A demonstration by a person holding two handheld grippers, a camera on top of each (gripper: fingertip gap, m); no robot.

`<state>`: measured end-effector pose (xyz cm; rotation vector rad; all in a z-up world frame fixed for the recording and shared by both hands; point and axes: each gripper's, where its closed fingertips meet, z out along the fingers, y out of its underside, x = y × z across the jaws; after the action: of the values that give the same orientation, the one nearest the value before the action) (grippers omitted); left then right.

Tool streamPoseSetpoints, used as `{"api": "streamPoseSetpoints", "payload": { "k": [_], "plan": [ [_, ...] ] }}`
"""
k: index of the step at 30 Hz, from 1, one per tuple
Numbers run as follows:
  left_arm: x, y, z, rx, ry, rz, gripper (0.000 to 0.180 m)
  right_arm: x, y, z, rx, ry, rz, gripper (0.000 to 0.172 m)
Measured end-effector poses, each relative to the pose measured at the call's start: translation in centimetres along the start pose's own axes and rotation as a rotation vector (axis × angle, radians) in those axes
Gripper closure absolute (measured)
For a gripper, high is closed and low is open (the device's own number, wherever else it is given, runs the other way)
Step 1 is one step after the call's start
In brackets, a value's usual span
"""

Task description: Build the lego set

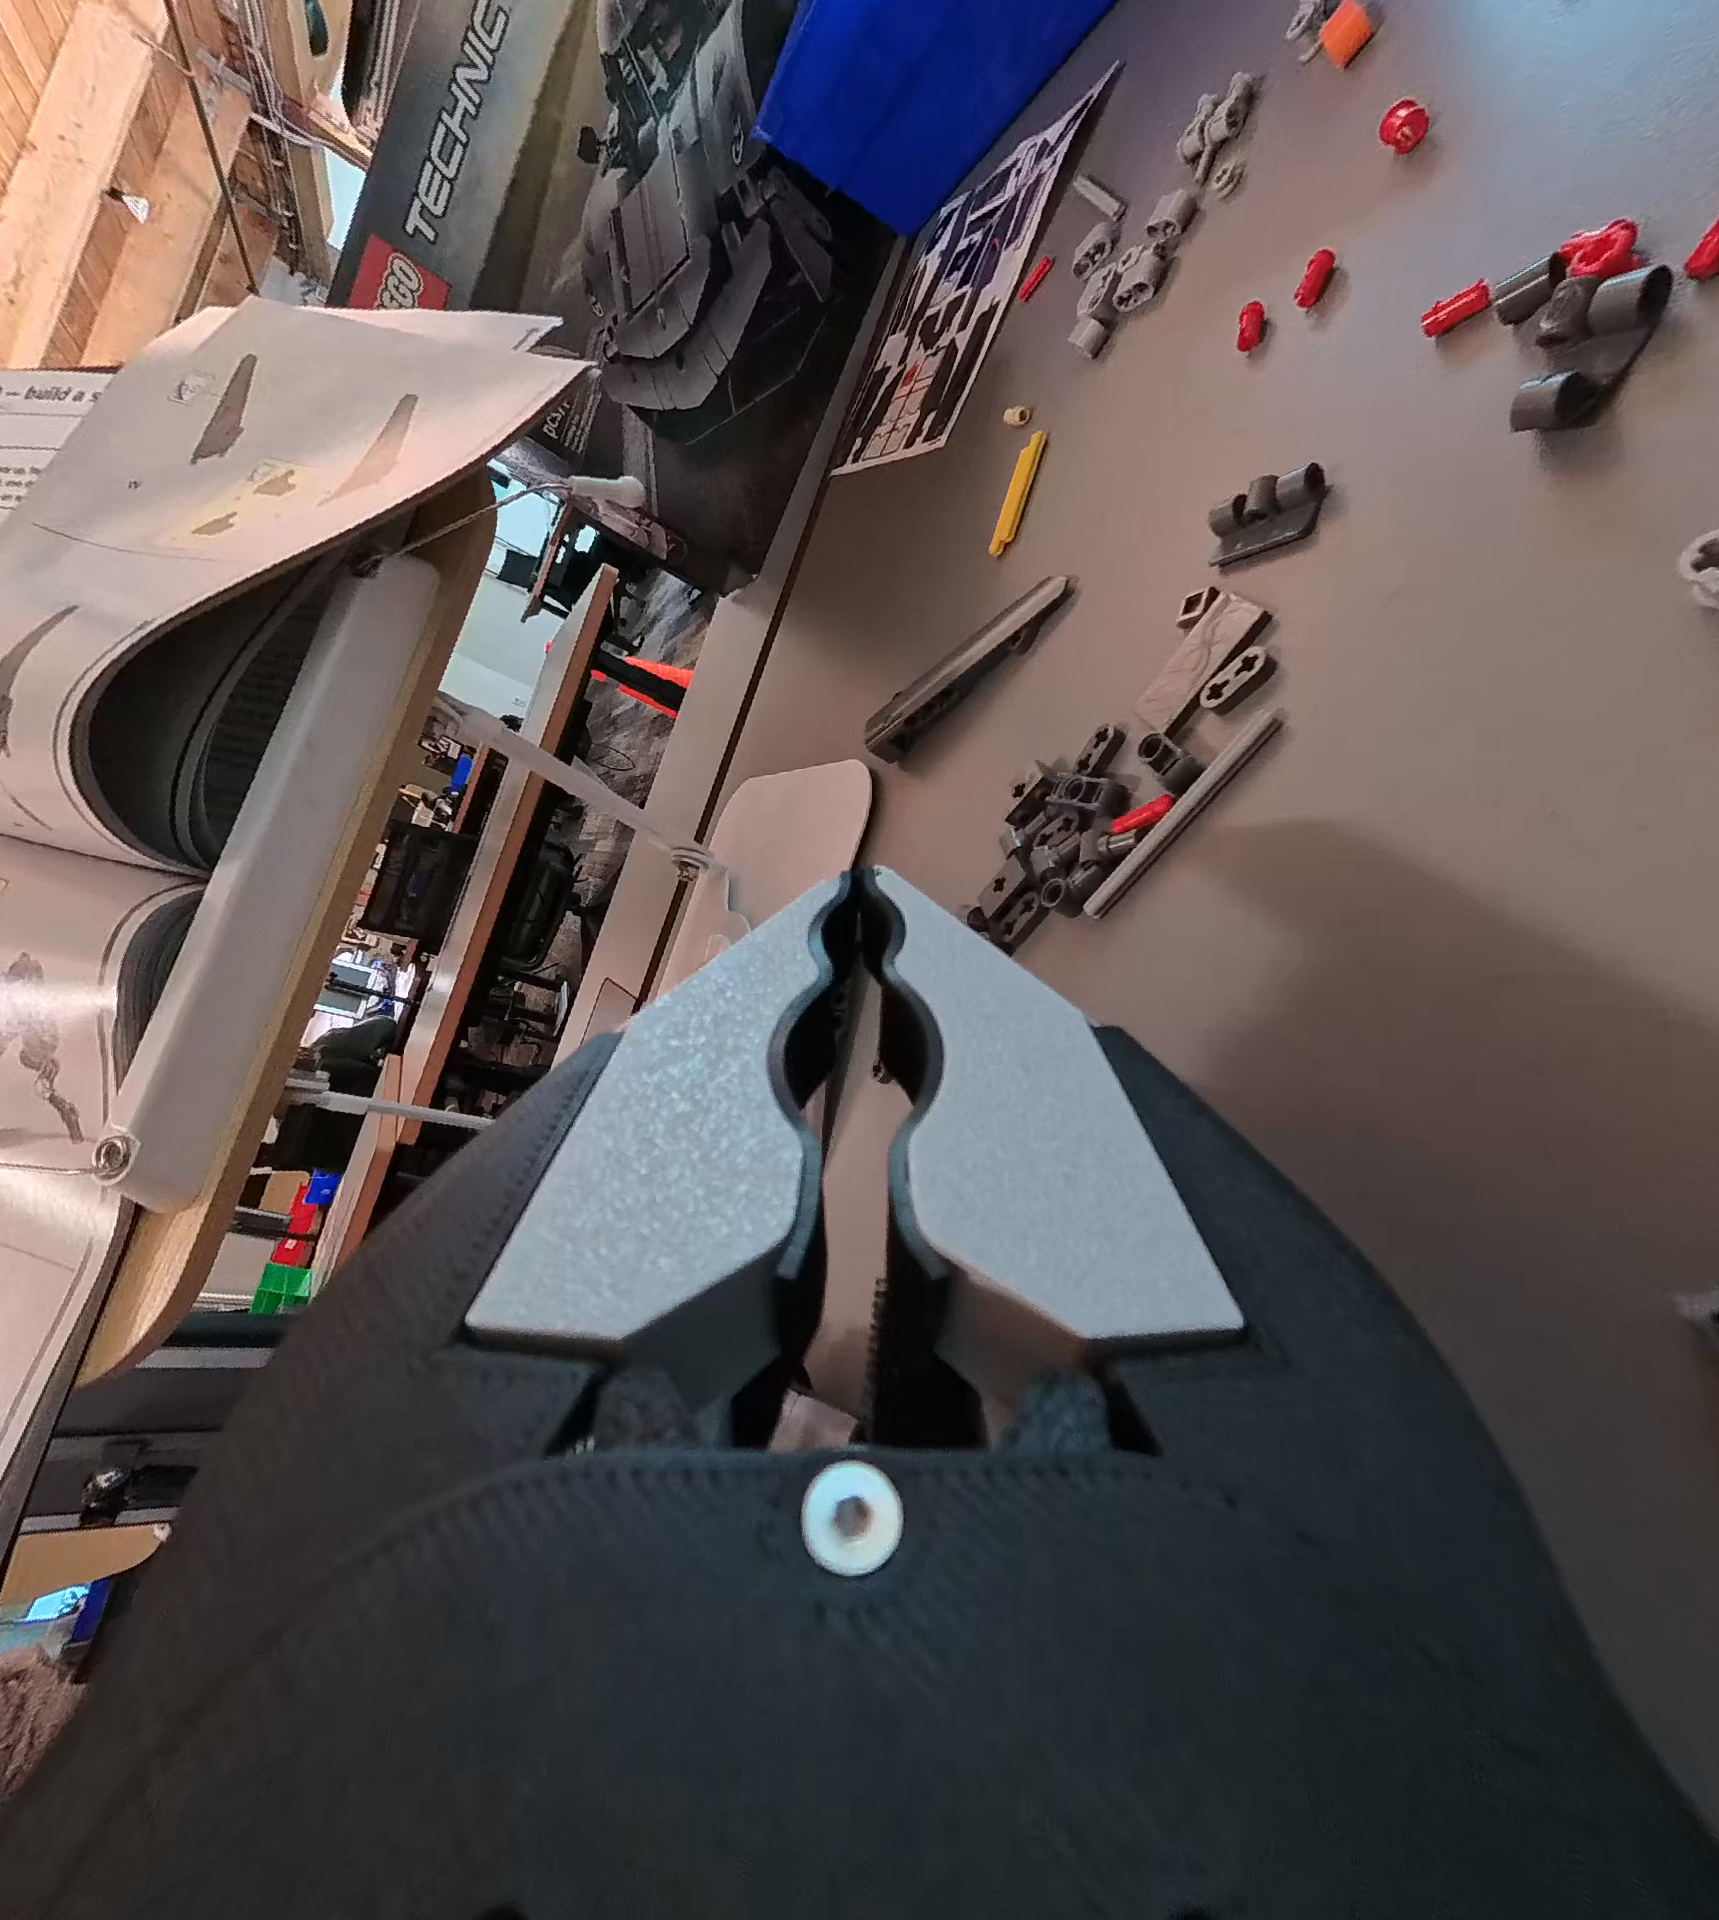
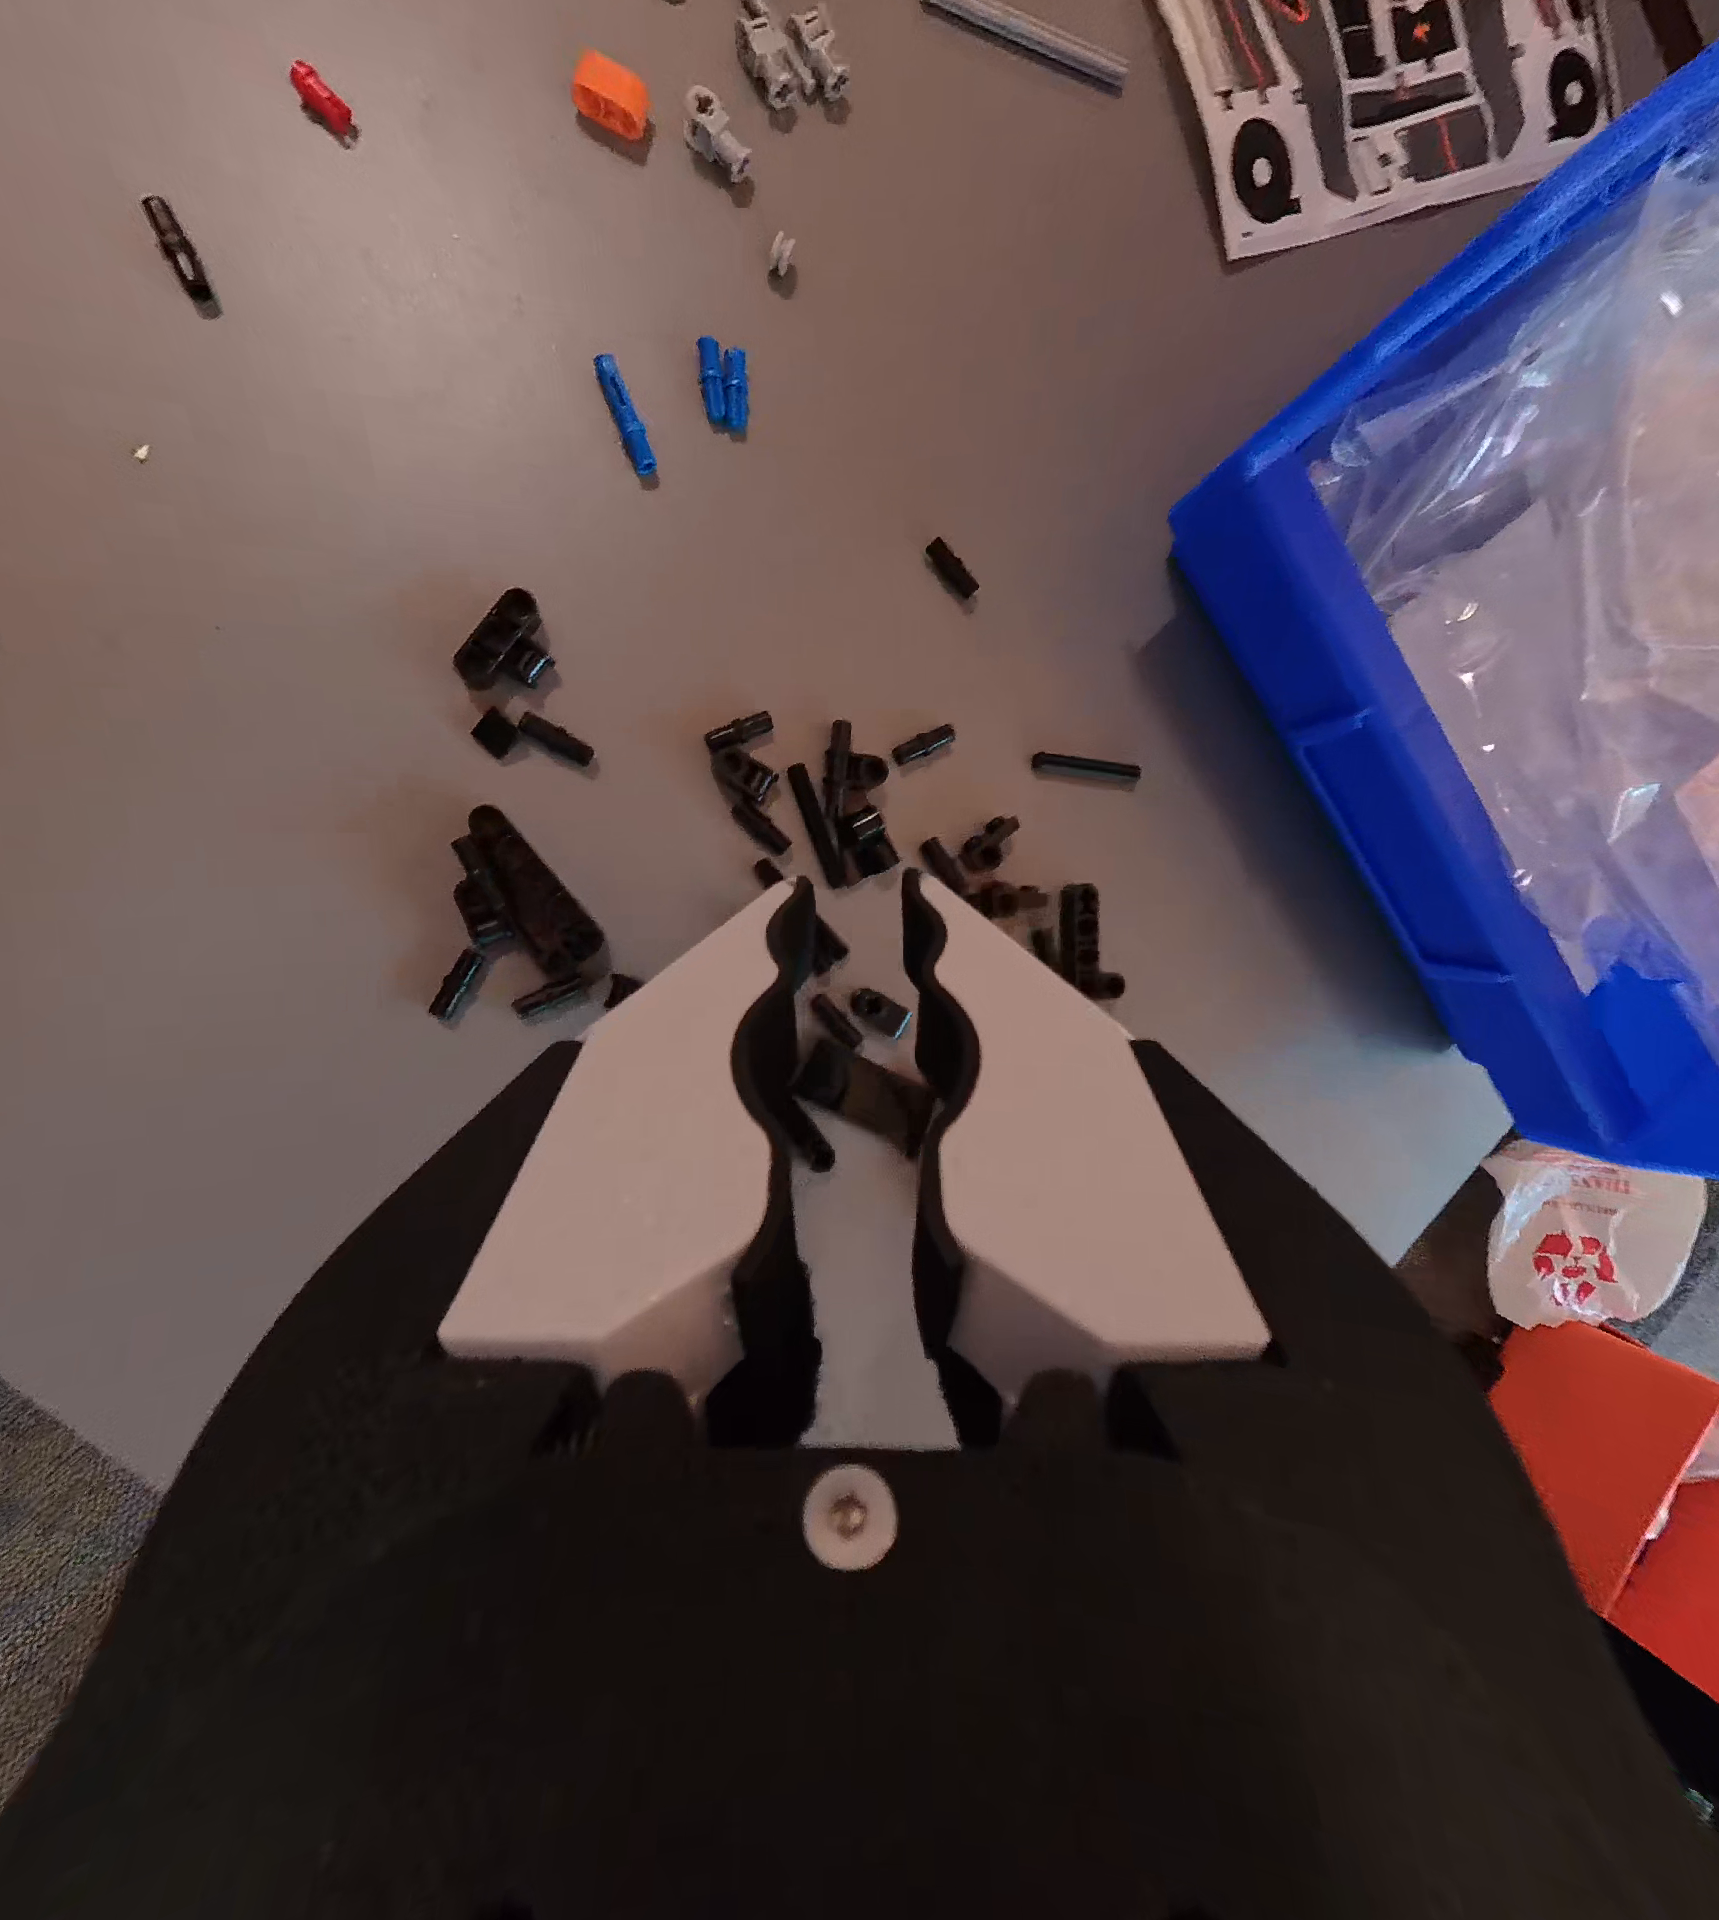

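- Left gripper [image 1: 857, 883]: fingertips pressed together, nothing between them, above the grey table [image 1: 1406, 1039] near its edge.
- Just beyond it, a cluster of dark grey building-toy parts [image 1: 1073, 831] with a red pin; a grey beam [image 1: 969, 665] and yellow axle [image 1: 1018, 494] farther on; instruction booklet [image 1: 211, 540] on a stand to the left.
- Right gripper [image 2: 857, 894]: fingers apart, gripping nothing, low over a pile of small black pins and connectors [image 2: 834, 800]; loose black bits lie between the fingers, unpressed.
- These parts look light, rigid and slick; probably best pinched across the flat sides.
- Farther: blue pins [image 2: 626, 416], orange piece [image 2: 611, 94], sticker sheet [image 2: 1374, 114]; blue bin [image 2: 1354, 748] with clear bags to the right.
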<state>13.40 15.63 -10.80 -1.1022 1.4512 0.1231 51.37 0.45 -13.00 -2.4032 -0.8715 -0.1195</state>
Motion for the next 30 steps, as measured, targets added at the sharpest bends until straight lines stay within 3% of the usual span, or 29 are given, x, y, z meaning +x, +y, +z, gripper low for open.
{"api": "streamPoseSetpoints", "payload": {
  "k": [9,14,30],
  "plan": [
    [0.1,-0.2,0.0,0.005,0.008,0.0,0.18,-5.1,-0.7,0.7,0.02,-0.129,-0.128,0.157],
    [0.1,-0.1,0.0,-0.001,-0.003,0.015,0.18,-3.6,-0.8,0.4,0.014,-0.093,-0.122,0.159],
    [0.4,0.3,0.3,-0.016,0.002,0.026,0.18,-3.5,4.7,-1.6,-0.021,-0.05,-0.027,0.156]
  ]
}}
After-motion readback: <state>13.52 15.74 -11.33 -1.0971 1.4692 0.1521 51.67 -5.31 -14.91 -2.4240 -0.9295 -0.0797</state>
